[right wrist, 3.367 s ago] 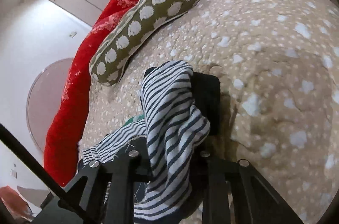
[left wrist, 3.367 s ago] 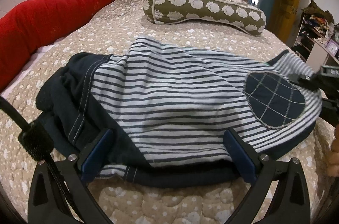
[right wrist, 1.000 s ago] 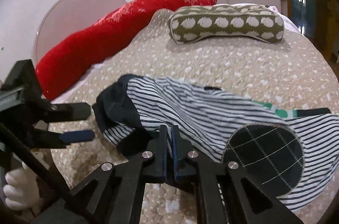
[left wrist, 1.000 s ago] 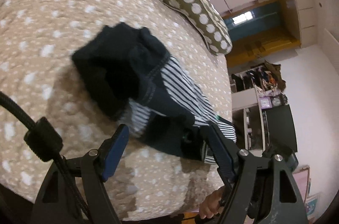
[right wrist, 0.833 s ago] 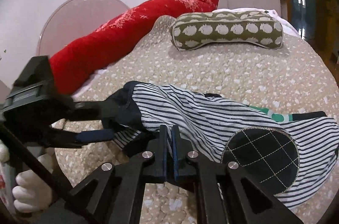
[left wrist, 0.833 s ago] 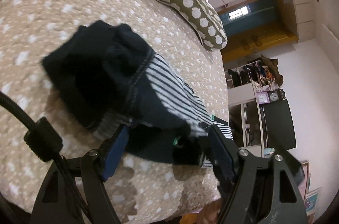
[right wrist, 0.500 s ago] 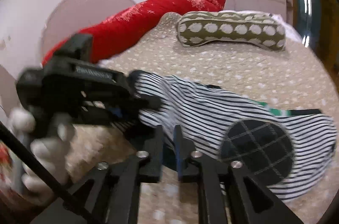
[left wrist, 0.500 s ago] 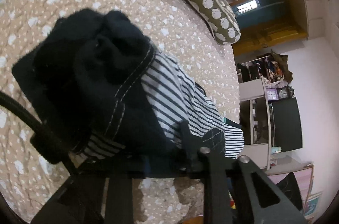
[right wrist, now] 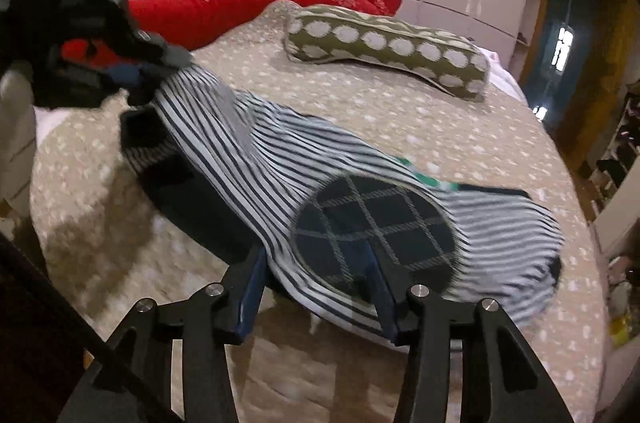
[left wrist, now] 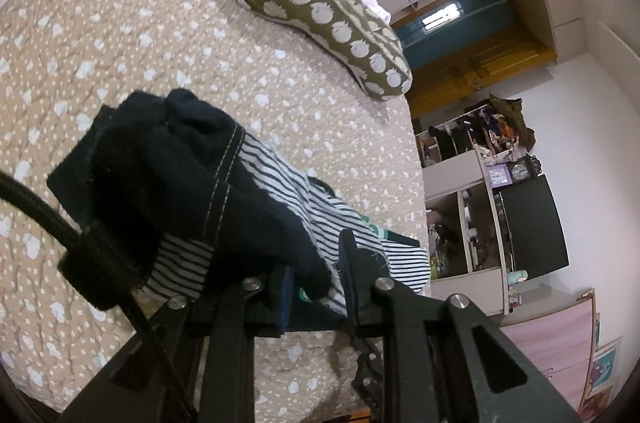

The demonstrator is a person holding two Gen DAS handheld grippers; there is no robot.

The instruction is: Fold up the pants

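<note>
Your left claw [left wrist: 316,287] is clamping the dark waistband end of the pants [right wrist: 280,159], so that end is hanging lifted off the bed [left wrist: 120,35] just ahead of the fingers. Your right claw [right wrist: 316,287] is standing apart, its 2 fingers straddling the checked knee patch [right wrist: 372,219], seemingly readying a new grip there. Beyond it, the striped legs are draping across the quilt, giving you a line to fold over. Farther off, the spotted pillow [right wrist: 384,43] and red bolster [right wrist: 256,3] are lying well apart from the work.
</note>
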